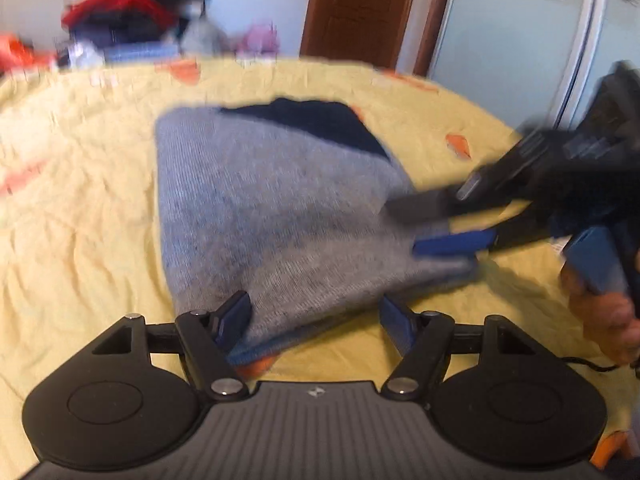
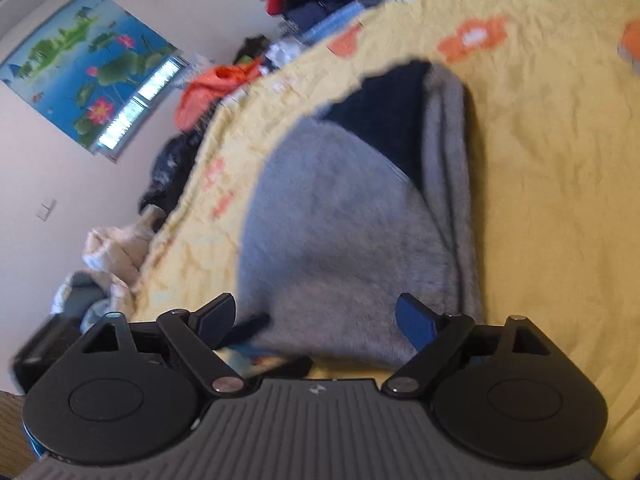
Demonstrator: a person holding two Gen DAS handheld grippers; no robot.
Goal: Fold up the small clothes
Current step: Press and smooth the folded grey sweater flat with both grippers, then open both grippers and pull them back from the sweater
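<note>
A grey knit garment (image 1: pixel 256 208) with a dark navy part (image 1: pixel 320 120) lies folded on the yellow bed sheet (image 1: pixel 80 208). My left gripper (image 1: pixel 316 316) is open at the garment's near edge, with the cloth's corner between its spread fingers and not pinched. My right gripper (image 1: pixel 434 224) comes in from the right, open at the garment's right edge, held by a hand (image 1: pixel 608 320). In the right wrist view the garment (image 2: pixel 340 224) fills the middle, and the right gripper (image 2: pixel 316 322) stands open at its near edge. The left gripper's dark fingers (image 2: pixel 250 328) show blurred at lower left.
Piles of red, dark and orange clothes (image 1: pixel 120 12) sit along the bed's far side (image 2: pixel 216 92). A wooden door (image 1: pixel 360 8) and a frosted wardrobe door (image 1: pixel 512 40) stand behind the bed. A lotus poster (image 2: pixel 88 68) hangs on the wall. The sheet (image 2: pixel 560 184) has orange flower prints.
</note>
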